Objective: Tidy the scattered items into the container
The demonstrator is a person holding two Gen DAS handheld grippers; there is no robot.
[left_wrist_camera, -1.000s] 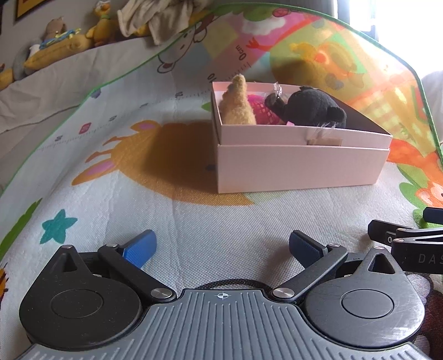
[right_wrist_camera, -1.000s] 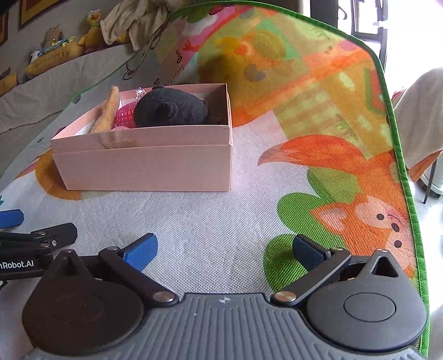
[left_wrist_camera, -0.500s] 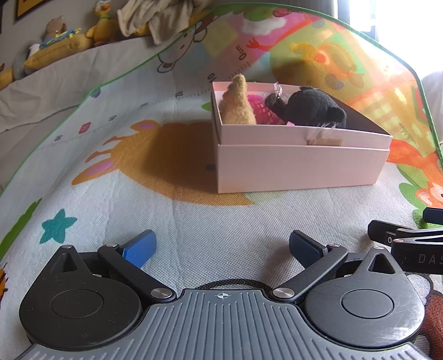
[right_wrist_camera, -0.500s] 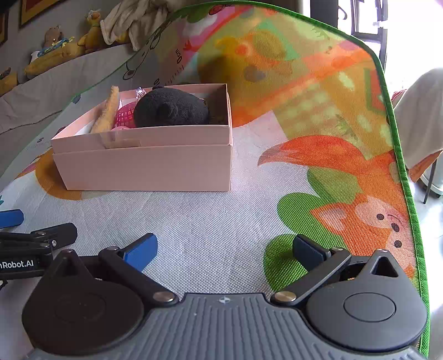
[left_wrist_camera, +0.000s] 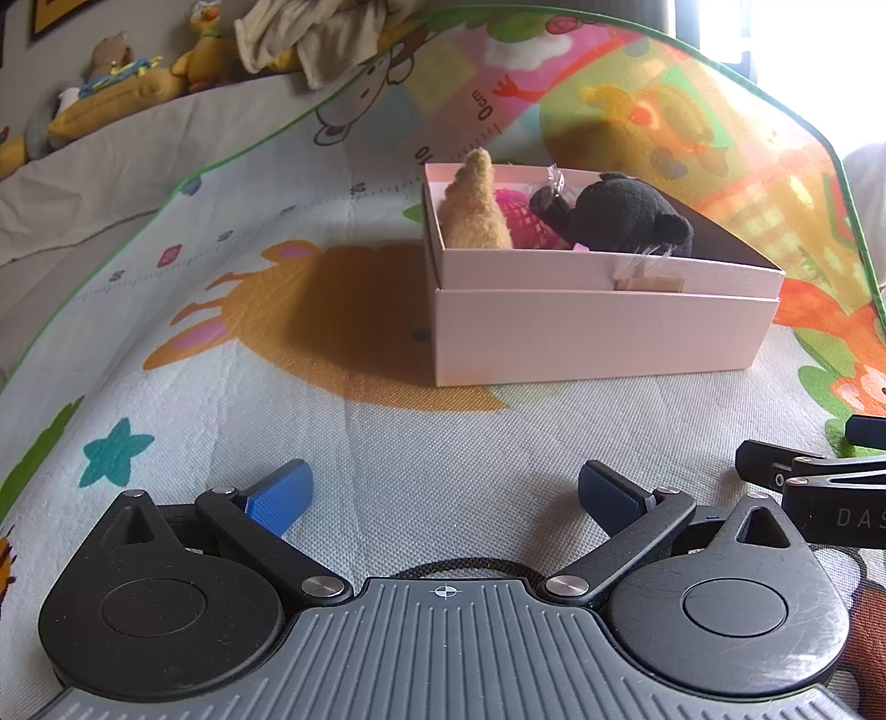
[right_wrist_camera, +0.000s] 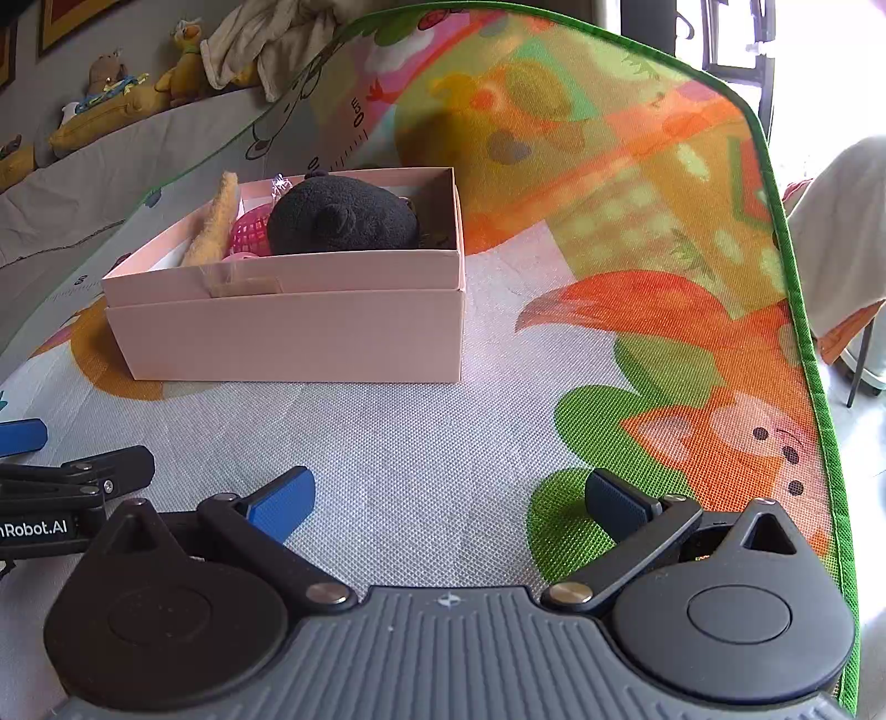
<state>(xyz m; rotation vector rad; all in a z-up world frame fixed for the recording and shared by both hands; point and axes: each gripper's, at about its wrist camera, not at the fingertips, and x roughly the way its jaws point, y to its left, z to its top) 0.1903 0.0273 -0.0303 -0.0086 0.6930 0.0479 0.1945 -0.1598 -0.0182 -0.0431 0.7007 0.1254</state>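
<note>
A pale pink box [left_wrist_camera: 598,332] [right_wrist_camera: 288,332] stands on the colourful play mat. Inside it lie a black plush toy [left_wrist_camera: 631,221] [right_wrist_camera: 343,219], a tan plush toy [left_wrist_camera: 476,210] [right_wrist_camera: 213,227] and a pink mesh ball [left_wrist_camera: 526,227] [right_wrist_camera: 249,235]. My left gripper [left_wrist_camera: 443,493] hovers low over the mat in front of the box, open, nothing between its blue pads. My right gripper [right_wrist_camera: 448,493] sits open and empty to the right of it, also short of the box. Each gripper shows at the edge of the other's view.
The play mat [left_wrist_camera: 221,354] [right_wrist_camera: 637,232] has a green border and drops off at the right edge [right_wrist_camera: 803,310]. Plush toys [left_wrist_camera: 122,83] and a crumpled cloth [left_wrist_camera: 310,39] lie on a grey ledge behind. A chair with draped fabric [right_wrist_camera: 841,238] stands right of the mat.
</note>
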